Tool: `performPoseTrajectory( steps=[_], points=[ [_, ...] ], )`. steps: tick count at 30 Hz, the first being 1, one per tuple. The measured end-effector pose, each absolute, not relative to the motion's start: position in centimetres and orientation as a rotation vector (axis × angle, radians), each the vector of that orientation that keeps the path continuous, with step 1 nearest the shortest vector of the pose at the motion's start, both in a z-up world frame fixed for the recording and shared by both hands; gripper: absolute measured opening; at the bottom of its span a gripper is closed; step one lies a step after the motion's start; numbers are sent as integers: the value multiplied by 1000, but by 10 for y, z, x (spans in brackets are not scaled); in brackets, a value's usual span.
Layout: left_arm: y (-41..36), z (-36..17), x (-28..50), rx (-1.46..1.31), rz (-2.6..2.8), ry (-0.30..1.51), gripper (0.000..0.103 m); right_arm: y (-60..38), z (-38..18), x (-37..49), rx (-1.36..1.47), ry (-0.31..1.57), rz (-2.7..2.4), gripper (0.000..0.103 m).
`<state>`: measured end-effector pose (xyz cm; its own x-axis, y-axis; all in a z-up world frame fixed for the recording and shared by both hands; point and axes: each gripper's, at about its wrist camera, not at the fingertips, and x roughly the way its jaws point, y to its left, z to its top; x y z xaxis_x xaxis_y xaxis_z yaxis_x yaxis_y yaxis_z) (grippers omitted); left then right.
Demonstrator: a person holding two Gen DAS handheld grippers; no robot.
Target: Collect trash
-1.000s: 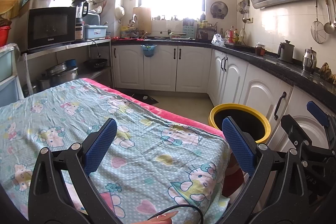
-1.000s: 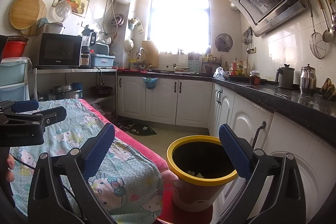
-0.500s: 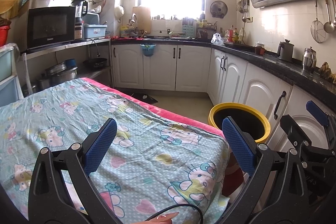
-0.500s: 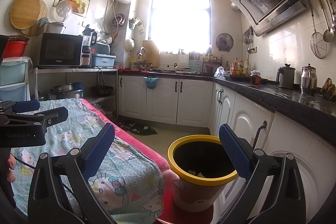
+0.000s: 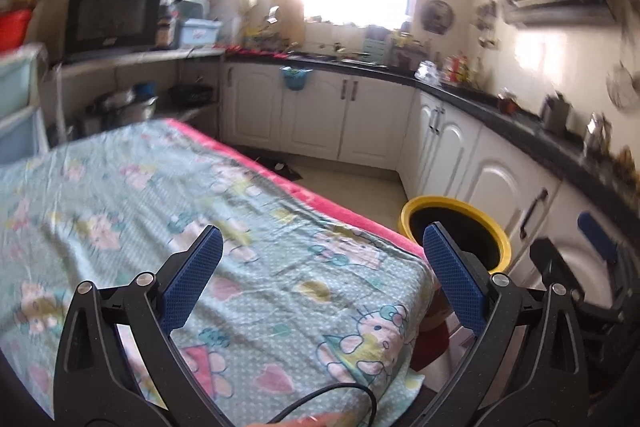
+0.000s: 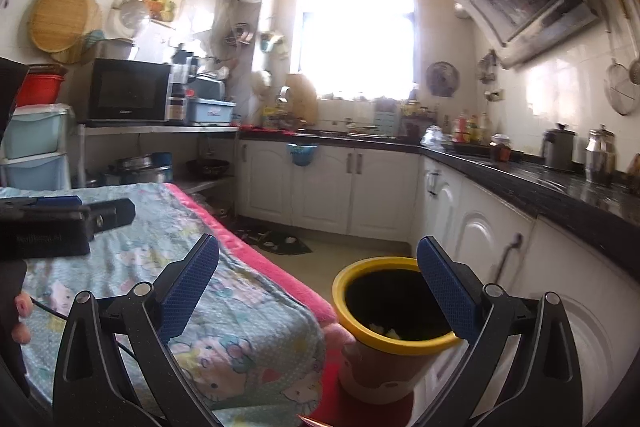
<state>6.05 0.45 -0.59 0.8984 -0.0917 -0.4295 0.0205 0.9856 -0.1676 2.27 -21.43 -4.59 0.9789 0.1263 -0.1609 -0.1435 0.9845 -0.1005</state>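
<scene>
Beside the desk's far right corner stands the yellow-rimmed trash bin [image 6: 394,323], holding pale scraps at its bottom. Left gripper [image 5: 320,267] hovers above the cartoon-print cloth [image 5: 160,227] covering the desk, jaws spread and holding nothing. Right gripper [image 6: 318,275] hangs near the bin, jaws likewise spread wide, nothing between them.

bin [image 6: 394,331] mouth unobstructed, cabinets [image 6: 484,239] close
</scene>
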Motion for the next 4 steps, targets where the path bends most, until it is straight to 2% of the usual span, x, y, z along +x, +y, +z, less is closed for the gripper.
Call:
performPoseTrajectory(
  steps=[4],
  points=[
    [64,8,50,-286,123,490,92,-181,-30,52,-143,279,370,97]
  ],
)
